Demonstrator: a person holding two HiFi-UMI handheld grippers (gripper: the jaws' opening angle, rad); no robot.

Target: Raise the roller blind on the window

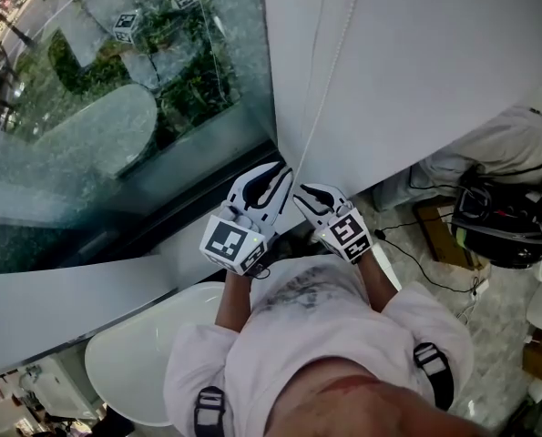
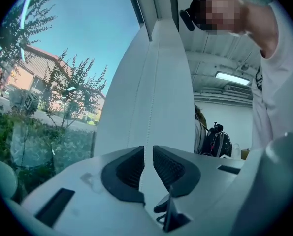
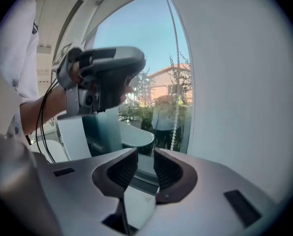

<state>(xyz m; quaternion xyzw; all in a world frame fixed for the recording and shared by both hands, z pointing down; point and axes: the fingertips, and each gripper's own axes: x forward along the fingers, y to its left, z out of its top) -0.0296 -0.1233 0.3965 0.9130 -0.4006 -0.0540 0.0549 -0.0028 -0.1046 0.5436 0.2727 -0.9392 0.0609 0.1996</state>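
The white roller blind point(image 1: 416, 53) hangs over the right part of the window point(image 1: 116, 107), and its bead chain point(image 1: 332, 80) drops along the blind's left edge to my two grippers. My left gripper point(image 1: 278, 178) points up at the chain's lower end. In the left gripper view its jaws point(image 2: 148, 166) stand a narrow gap apart, the thin chain point(image 2: 149, 87) runs up the blind in line with that gap, and the pads do not press on it. My right gripper point(image 1: 307, 197) sits just right of it, open and empty point(image 3: 145, 168), with the chain point(image 3: 175, 127) beyond it.
A white sill point(image 1: 70, 299) runs below the glass, with a round white seat point(image 1: 134, 362) under my left arm. To the right are a black bag point(image 1: 507, 226), floor cables point(image 1: 425, 262), a wooden box point(image 1: 439, 235) and a person's white sleeve point(image 1: 498, 148).
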